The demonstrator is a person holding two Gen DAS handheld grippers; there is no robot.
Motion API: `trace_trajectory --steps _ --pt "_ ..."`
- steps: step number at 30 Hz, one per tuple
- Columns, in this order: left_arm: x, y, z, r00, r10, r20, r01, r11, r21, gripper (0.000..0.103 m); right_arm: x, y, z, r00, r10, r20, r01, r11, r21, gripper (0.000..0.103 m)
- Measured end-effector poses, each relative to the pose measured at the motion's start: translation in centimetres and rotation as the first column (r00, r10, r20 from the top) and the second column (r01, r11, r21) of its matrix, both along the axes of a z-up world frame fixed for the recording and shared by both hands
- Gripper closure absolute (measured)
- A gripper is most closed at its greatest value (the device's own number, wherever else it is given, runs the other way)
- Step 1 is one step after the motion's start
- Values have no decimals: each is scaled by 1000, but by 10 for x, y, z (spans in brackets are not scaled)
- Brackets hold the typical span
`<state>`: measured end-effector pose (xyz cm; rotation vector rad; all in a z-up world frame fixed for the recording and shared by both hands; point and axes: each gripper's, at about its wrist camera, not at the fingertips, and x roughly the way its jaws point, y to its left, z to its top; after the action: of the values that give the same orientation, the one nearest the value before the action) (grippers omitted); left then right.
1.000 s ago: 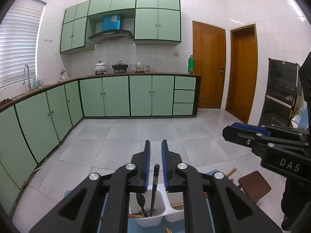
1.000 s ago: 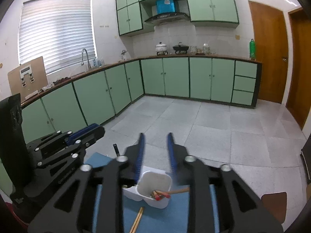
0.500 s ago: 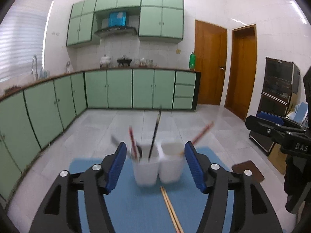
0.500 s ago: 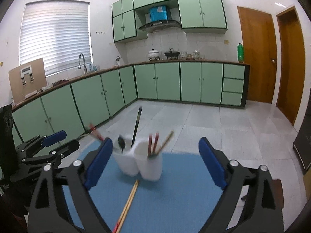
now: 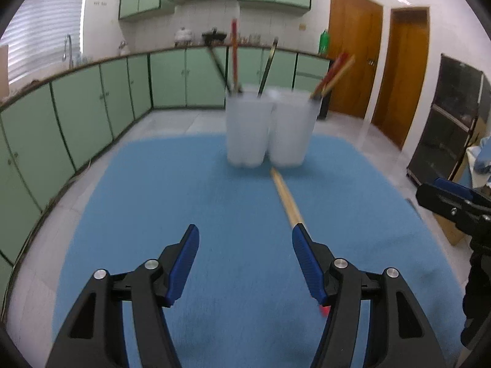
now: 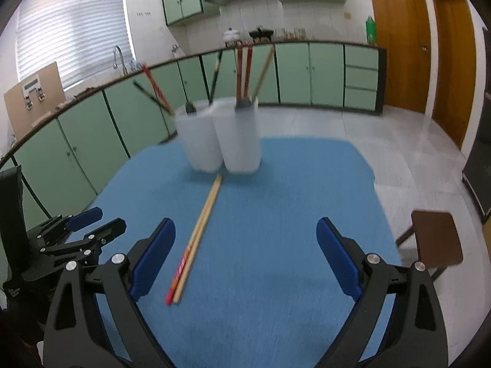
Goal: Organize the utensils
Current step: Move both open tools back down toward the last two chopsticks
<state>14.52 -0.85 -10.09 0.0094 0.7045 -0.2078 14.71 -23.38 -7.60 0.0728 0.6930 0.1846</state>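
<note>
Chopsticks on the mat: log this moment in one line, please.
chopsticks: loose pair flat on blue mat | holder: upright, utensils inside | left tongs: open, empty | right tongs: open, empty

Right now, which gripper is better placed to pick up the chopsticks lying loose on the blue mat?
Probably the right gripper. It is open and empty, and the chopsticks lie inside its gap, near its left finger. For the left gripper, also open, they run under its right finger.
</note>
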Motion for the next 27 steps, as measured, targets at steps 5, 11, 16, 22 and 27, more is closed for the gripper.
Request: trace_trajectory --steps 5,11,16,22,27 --pt "-8 6 -24 998 20 -56 -19 1000 19 41 -7 10 -25 998 5 -59 -6 1000 -9 13" --pt "-9 10 -37 996 35 -88 -34 999 23 41 -16 24 -49 992 29 -119 -31 999 -15 13" --pt "-8 8 -41 994 45 -95 -43 999 21 41 -20 37 -60 988 41 -148 -46 998 -35 16" --pt "-7 12 -47 991 58 -124 -57 998 8 39 -19 51 -71 978 75 -194 -86 995 -47 30" --pt "-6 12 -48 990 57 -131 -57 998 8 39 -18 62 -76 972 86 -218 -105 991 -78 39"
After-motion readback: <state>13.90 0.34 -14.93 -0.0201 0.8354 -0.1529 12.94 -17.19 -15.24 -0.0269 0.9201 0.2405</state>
